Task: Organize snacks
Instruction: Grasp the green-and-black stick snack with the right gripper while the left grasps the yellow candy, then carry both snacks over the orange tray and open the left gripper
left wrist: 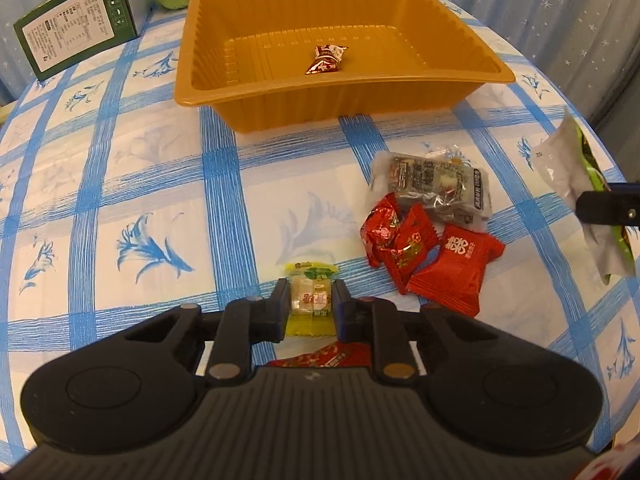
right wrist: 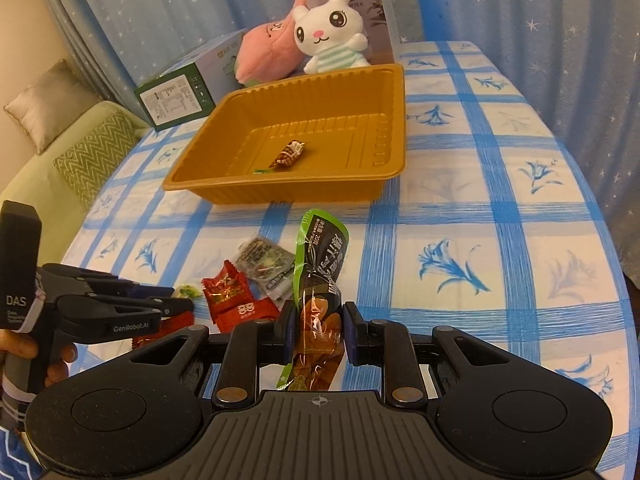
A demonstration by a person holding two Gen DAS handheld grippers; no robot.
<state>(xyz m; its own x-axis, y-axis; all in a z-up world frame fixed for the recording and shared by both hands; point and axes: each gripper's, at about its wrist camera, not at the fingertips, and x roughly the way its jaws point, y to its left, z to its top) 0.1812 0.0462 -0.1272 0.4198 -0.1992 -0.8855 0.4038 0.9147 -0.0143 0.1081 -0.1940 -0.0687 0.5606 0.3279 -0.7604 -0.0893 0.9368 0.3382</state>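
Both pickups look made; carry to the gold tray (left wrist: 460, 98) comes next. Your left gripper (left wrist: 310, 304) has its jaws clamped on the yellow candy (left wrist: 311, 300), long axis pointing toward the tray. Your right gripper (right wrist: 318, 330) pinches the green-edged pouch (right wrist: 320, 280), long axis likewise trayward. One brown candy (left wrist: 326, 60) lies inside the tray. Lift both clear of the near rim, then release.

Bare checked tablecloth (left wrist: 132, 184) lies between the left gripper (left wrist: 311, 304) and the golden ribbed plastic tray (left wrist: 224, 92); red wrappers (left wrist: 416, 256) crowd the right.
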